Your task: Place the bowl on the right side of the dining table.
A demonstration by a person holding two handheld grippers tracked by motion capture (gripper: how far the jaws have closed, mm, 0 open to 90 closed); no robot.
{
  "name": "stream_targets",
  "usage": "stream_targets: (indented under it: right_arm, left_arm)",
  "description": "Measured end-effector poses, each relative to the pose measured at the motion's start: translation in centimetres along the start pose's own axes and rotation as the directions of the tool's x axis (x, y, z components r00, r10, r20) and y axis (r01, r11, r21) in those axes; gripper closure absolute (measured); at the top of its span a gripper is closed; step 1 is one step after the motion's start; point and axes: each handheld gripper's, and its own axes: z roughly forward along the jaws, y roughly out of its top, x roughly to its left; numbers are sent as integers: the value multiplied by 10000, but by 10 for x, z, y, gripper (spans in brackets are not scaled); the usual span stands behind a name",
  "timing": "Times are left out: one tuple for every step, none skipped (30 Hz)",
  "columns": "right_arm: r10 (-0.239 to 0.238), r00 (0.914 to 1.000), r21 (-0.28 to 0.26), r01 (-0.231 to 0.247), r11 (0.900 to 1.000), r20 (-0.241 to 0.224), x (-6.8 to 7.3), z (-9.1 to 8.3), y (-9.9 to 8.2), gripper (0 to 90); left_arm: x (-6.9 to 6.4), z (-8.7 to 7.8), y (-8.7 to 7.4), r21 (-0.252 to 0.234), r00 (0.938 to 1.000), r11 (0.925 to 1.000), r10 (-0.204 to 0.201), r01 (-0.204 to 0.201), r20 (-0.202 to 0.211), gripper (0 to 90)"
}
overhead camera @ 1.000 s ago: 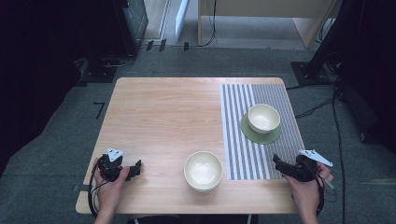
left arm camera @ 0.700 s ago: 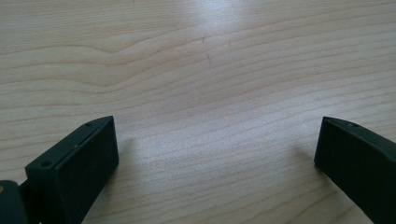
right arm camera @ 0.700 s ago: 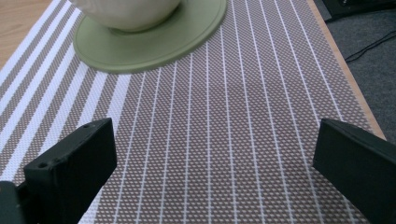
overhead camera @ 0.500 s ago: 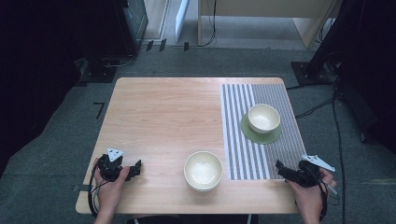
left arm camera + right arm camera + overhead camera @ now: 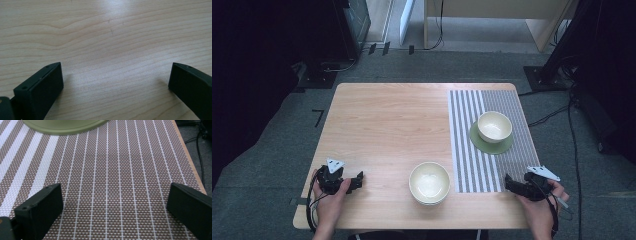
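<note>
1. The high view shows the whole wooden desk [image 5: 387, 125]. A striped mat [image 5: 472, 165] lies on its right part.
2. A cream bowl [image 5: 429, 182] sits on the bare wood near the front edge, just left of the mat. A second cream bowl [image 5: 494, 126] sits on a green plate [image 5: 479, 142] on the mat, farther back.
3. The left tongs [image 5: 357, 180] rest at the front left corner in the person's left hand [image 5: 329, 202]. The right tongs [image 5: 508, 182] are at the front right, over the mat's edge, in the right hand [image 5: 539, 210].
4. The left gripper view looks close at the left tongs [image 5: 116, 75]. The jaws are wide apart with only bare wood between them, so they are released.
5. The right gripper view shows the right tongs [image 5: 115, 195] released too, jaws wide apart over the mat's little woven dots [image 5: 112, 182]. The high view is too far off to show those dots.
6. In the right gripper view, the green plate [image 5: 65, 126] is cut off at the top, so the bowl on it is hidden there. The desk edge [image 5: 188, 157] and a cable on the floor [image 5: 200, 152] show at the right
</note>
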Motion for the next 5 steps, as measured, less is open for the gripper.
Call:
stream_targets:
  right_arm:
    - [-20,10000,11,20,10000,18,0,0,0,6]
    - [-27,10000,13,27,10000,22,0,0,0,5]
    - [-33,10000,14,33,10000,30,0,0,0,6]
    - [-63,10000,7,63,10000,36,0,0,0,5]
    - [-92,9999,33,92,10000,74,1,1,0,5]
  left_arm:
    - [0,0,0,1,10000,10000,1,-1,-1,0]
    - [0,0,0,1,10000,10000,-1,1,-1,0]
    - [0,0,0,1,10000,10000,-3,3,1,0]
    - [0,0,0,1,10000,10000,-3,3,0,0]
    - [0,0,0,1,10000,10000,-3,3,0,0]
